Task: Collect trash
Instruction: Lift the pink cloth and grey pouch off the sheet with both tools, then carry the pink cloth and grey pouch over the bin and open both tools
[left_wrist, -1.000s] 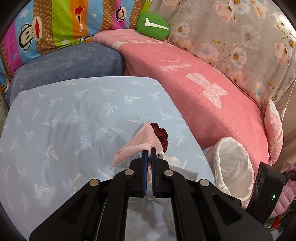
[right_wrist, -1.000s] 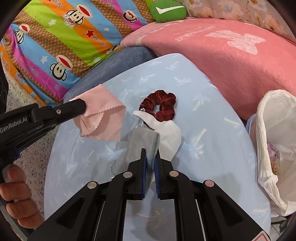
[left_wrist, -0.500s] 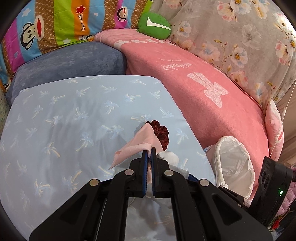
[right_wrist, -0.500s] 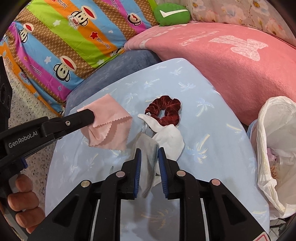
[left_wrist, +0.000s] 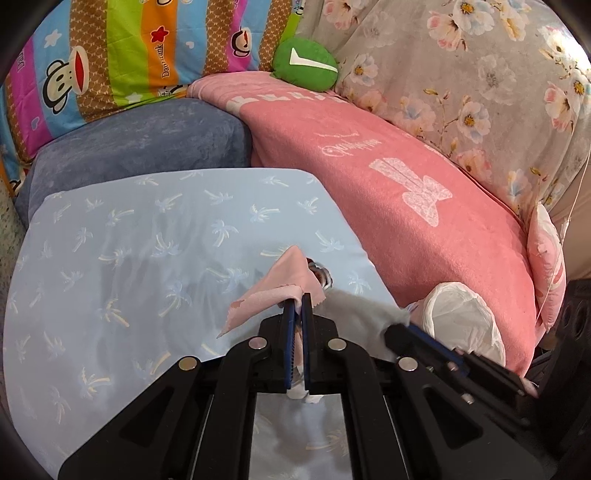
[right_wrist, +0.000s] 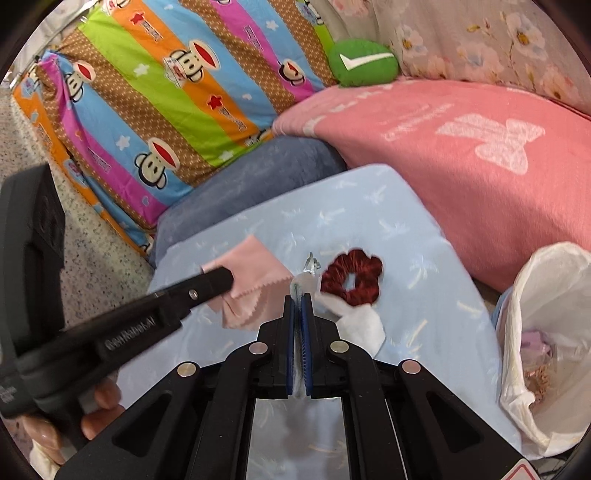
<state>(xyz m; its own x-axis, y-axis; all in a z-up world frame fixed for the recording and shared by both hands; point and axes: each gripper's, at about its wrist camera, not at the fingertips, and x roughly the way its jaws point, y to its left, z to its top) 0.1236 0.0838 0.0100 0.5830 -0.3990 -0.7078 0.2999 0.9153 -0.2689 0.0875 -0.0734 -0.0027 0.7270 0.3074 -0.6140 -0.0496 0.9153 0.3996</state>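
Observation:
My left gripper (left_wrist: 299, 300) is shut on a corner of a pink cloth (left_wrist: 275, 291), which hangs above the light blue table cover (left_wrist: 129, 258). My right gripper (right_wrist: 297, 300) is closing its jaws on a grey cloth (left_wrist: 362, 309); the pads pinch it and it hangs lifted off the table. In the right wrist view the left gripper (right_wrist: 221, 280) holds the pink cloth (right_wrist: 255, 280) just to the left. On the cover lie a dark red scrunchie (right_wrist: 351, 277), a white tissue (right_wrist: 360, 323) and a small clear item (right_wrist: 312, 264).
A white plastic bag (right_wrist: 546, 332) stands open at the table's right edge with scraps inside. A pink blanket (left_wrist: 406, 177), a blue-grey cushion (left_wrist: 140, 147), a striped monkey-print cover (right_wrist: 177, 92) and a green cushion (left_wrist: 304, 68) surround the table. A hand (right_wrist: 99, 406) grips the left tool.
The right gripper opened briefly, shut again on the grey cloth and rose, lifting it off the table. The left gripper kept its hold on the pink cloth and stayed put.

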